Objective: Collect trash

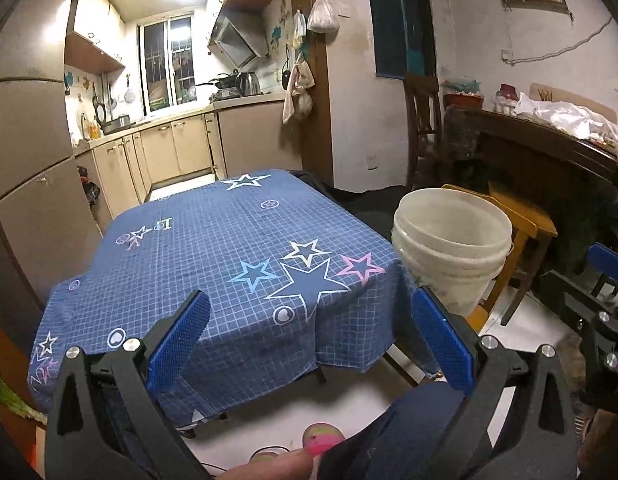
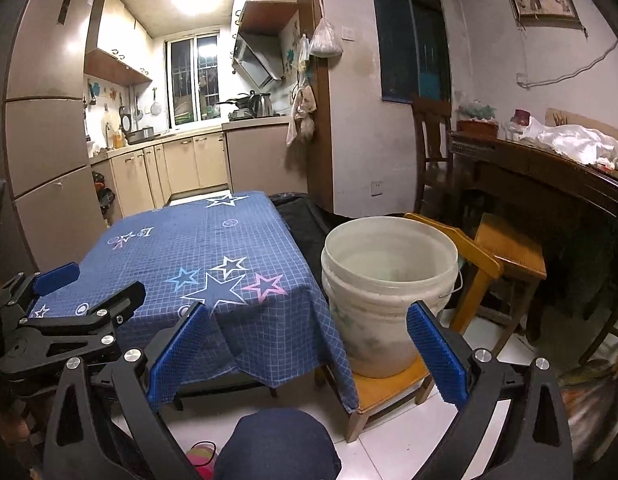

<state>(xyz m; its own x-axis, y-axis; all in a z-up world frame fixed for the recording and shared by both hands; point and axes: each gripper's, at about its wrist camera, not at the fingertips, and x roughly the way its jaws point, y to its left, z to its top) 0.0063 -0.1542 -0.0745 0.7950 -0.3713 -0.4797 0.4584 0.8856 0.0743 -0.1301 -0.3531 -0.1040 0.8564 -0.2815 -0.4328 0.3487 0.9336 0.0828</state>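
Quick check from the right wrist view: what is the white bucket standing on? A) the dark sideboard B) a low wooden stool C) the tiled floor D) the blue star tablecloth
B: the white bucket rests on the low wooden stool, beside the tablecloth's hanging corner.

Matt plastic bucket (image 2: pixel 389 280), cloth table cover (image 2: pixel 213 248), glossy wood stool (image 2: pixel 389 392).

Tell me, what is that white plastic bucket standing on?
The white plastic bucket stands on a low yellow wooden chair. The bucket covers most of the seat, so anything beneath it cannot be seen.
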